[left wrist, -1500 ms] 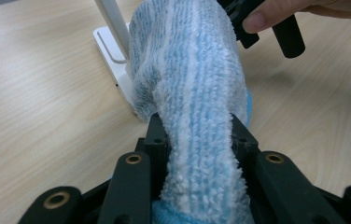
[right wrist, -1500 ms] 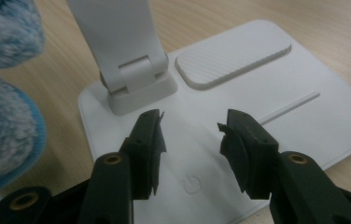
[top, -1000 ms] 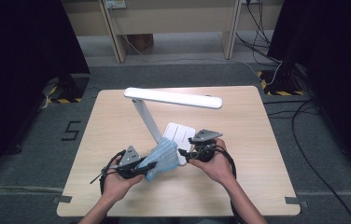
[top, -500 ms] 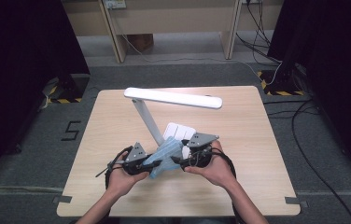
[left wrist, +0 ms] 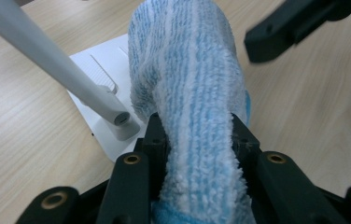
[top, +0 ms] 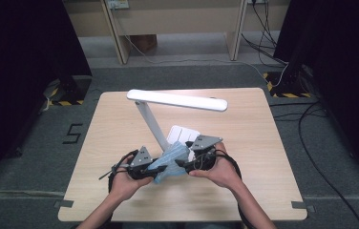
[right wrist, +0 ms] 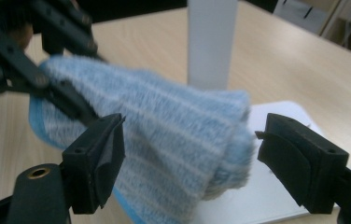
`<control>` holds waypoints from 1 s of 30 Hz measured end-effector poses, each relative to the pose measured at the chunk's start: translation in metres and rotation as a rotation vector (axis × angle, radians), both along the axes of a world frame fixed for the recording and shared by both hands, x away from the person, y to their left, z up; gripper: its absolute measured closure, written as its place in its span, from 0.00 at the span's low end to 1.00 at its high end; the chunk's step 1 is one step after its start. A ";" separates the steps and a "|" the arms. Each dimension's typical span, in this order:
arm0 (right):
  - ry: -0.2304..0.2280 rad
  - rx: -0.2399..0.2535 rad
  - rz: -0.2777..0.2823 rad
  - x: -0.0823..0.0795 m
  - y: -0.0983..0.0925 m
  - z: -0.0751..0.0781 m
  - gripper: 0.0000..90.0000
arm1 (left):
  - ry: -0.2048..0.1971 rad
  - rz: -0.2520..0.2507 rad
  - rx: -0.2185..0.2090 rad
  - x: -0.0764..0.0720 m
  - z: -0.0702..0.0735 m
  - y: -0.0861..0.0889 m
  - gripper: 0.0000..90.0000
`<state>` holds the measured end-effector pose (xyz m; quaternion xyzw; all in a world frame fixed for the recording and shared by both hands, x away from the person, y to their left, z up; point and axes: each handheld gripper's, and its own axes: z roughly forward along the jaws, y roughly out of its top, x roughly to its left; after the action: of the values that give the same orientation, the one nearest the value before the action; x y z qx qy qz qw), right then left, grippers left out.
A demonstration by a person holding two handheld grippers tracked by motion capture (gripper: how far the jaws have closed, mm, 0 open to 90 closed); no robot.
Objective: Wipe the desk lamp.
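Observation:
A fluffy blue-and-white striped cloth [top: 170, 162] hangs just above the wooden table [top: 244, 133], beside the base of a white desk lamp [top: 183, 136]. My left gripper [top: 156, 169] is shut on one bunched end of the cloth [left wrist: 187, 93], with its jaws squeezing it from both sides. My right gripper [top: 184, 163] faces it from the right, and its jaws have just been opening. In the right gripper view the cloth's [right wrist: 164, 149] free end lies between the spread jaws of my right gripper [right wrist: 192, 154]. The right jaw stands clear of the cloth.
The lamp's slanted stem [left wrist: 47, 56] rises just left of the cloth, and its long head [top: 177, 100] hangs over the middle of the table. Bare wood lies to the right and at the front. Cables [top: 311, 143] run across the floor on the right.
The two hands have drawn slightly closer together around the cloth. The cloth stays in the left gripper near the lamp base.

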<state>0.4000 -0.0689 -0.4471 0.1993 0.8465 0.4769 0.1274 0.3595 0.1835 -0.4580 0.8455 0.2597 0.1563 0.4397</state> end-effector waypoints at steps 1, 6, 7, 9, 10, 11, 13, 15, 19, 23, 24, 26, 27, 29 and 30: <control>0.007 -0.009 0.013 0.000 0.001 -0.003 0.24 | 0.000 -0.008 0.001 0.000 0.000 -0.001 0.74; 0.009 -0.021 0.048 0.001 0.009 -0.012 0.24 | -0.002 -0.038 0.017 0.000 0.000 -0.001 0.74; 0.010 -0.025 0.053 0.001 0.010 -0.013 0.24 | -0.003 -0.045 0.020 0.000 0.000 0.000 0.74; 0.015 -0.030 0.074 0.001 0.011 -0.014 0.24 | -0.004 -0.055 0.023 0.000 0.000 0.001 0.74; 0.011 -0.036 0.089 0.001 0.010 -0.015 0.25 | -0.002 -0.062 0.024 0.000 0.000 0.000 0.74; 0.007 -0.040 0.103 0.001 0.011 -0.015 0.26 | 0.001 -0.074 0.029 0.000 0.001 0.000 0.74; 0.008 -0.041 0.123 0.001 0.011 -0.016 0.28 | 0.004 -0.088 0.034 0.000 0.001 -0.001 0.74; 0.015 -0.040 0.146 0.001 0.010 -0.016 0.32 | 0.008 -0.099 0.032 -0.001 0.000 -0.003 0.74; 0.005 -0.051 0.163 -0.001 0.010 -0.018 0.43 | 0.015 -0.111 0.036 0.000 -0.001 -0.005 0.75; 0.009 -0.048 0.177 -0.002 0.010 -0.018 0.61 | 0.009 -0.115 0.043 0.001 -0.001 -0.006 0.75; 0.010 -0.050 0.177 -0.002 0.010 -0.018 0.65 | 0.010 -0.111 0.038 0.001 -0.001 -0.006 0.75; 0.017 -0.053 0.175 -0.003 0.011 -0.018 0.72 | 0.011 -0.111 0.040 0.002 -0.001 -0.006 0.75; 0.018 -0.054 0.176 -0.003 0.011 -0.018 0.74 | 0.012 -0.109 0.038 0.002 -0.001 -0.006 0.75; 0.019 -0.067 0.169 -0.004 0.011 -0.016 0.78 | 0.018 -0.099 0.024 0.003 -0.002 -0.007 0.74; 0.015 -0.075 0.167 -0.005 0.010 -0.015 0.79 | 0.020 -0.089 0.012 0.003 -0.002 -0.008 0.71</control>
<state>0.3955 -0.0585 -0.4619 0.1265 0.8783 0.4525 0.0883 0.3628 0.1756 -0.4600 0.8603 0.2251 0.1296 0.4386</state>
